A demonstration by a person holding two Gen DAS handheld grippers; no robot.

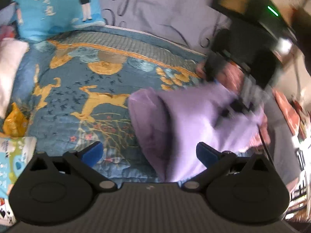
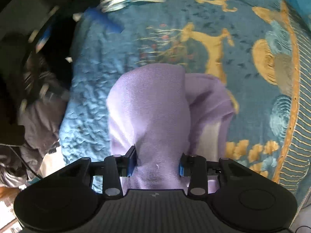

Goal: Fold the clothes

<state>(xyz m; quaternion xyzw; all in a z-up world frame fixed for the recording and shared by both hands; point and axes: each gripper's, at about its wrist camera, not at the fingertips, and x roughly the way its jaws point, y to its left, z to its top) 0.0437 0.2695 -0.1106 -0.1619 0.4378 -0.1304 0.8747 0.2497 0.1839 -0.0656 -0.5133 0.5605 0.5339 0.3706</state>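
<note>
The right gripper (image 2: pixel 157 162) has a thick bunch of the lilac garment (image 2: pixel 151 112) pinched between its blue pads (image 2: pixel 131 161), the jaws set narrow around the gathered cloth. From there the fabric hangs forward and down past the fingertips in a rounded drape, with a second lobe trailing off to the right of the fingers and touching the quilt (image 2: pixel 93 97).

The left gripper (image 1: pixel 149 153) stands wide and holds nothing. The garment (image 1: pixel 194 120) lies just ahead of its right finger (image 1: pixel 207 152) and partly between the two, but neither pad presses on it.

This looks like the middle of a fold: one side of the cloth is lifted and being carried over, the other not yet taken. I would judge the next move needs the left fingers to close on a free edge near their right pad, so the cloth can be stretched flat between both hands before it is laid down. With the fabric this bunched, finding a true edge may be awkward.

Well beyond the left fingers sit a blue cushion (image 1: pixel 58 9) and a grey pillow (image 1: pixel 165 15); a yellow bag (image 1: pixel 14 121) lies off to their left. None crowds the quilt's middle, which lies open ahead of both grippers for laying the cloth down.
</note>
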